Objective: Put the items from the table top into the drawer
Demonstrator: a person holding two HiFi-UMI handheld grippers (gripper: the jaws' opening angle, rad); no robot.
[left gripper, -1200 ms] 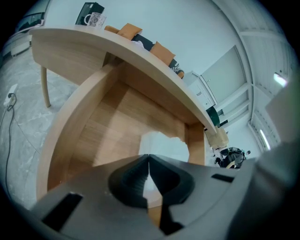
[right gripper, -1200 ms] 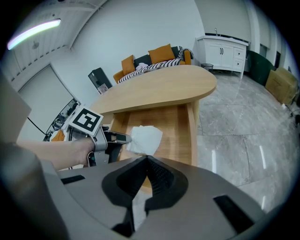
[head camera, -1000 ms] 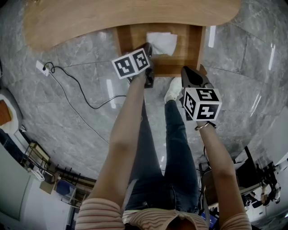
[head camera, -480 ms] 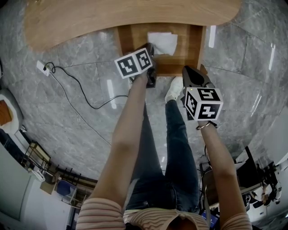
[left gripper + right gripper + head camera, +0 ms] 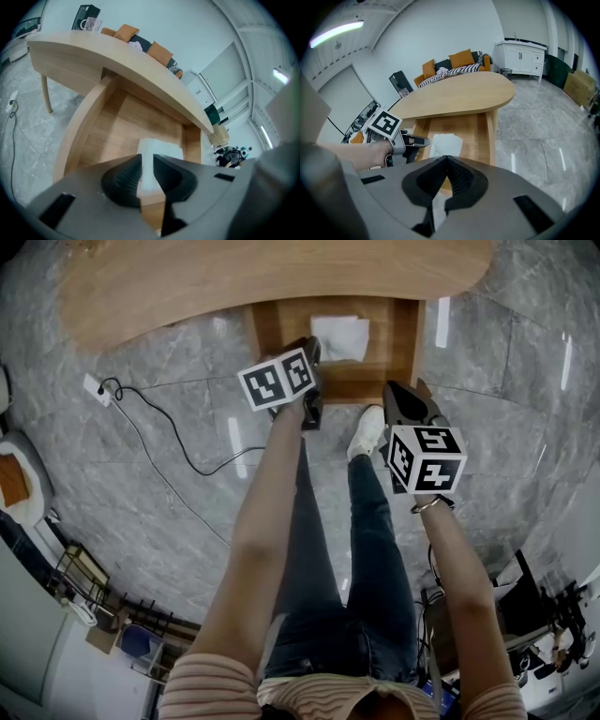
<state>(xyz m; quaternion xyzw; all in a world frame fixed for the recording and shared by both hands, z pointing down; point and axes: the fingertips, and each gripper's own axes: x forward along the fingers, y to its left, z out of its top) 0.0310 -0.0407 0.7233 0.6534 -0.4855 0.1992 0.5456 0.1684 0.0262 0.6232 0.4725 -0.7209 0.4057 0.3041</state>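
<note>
Now the drawer [image 5: 263,334] stands pulled out from under the desk [image 5: 234,277], toward the person. A white sheet [image 5: 340,337], folded, lies flat on the drawer's floor toward its far right part; whether it is cloth or paper I cannot tell.

The left gripper [image 5: 310,348] hangs over the drawer's near left corner, just beside the sheet's near left edge. In the left gripper view its jaws stand narrowly apart with nothing gripped. Through the slit between them the white sheet [image 5: 159,150] shows, lying on the drawer [image 5: 79,131] floor below the desk [image 5: 117,51] edge.

The right gripper [image 5: 405,390] is held nearer the person, just off the drawer's near right corner and above the floor. In its own view the right gripper [image 5: 446,158] has its jaw tips together, empty. Beyond them are the left gripper [image 5: 417,140], the sheet [image 5: 445,143] and the drawer's right wall [image 5: 491,136].

A cable [image 5: 169,437] trails over the floor to the left.
</note>
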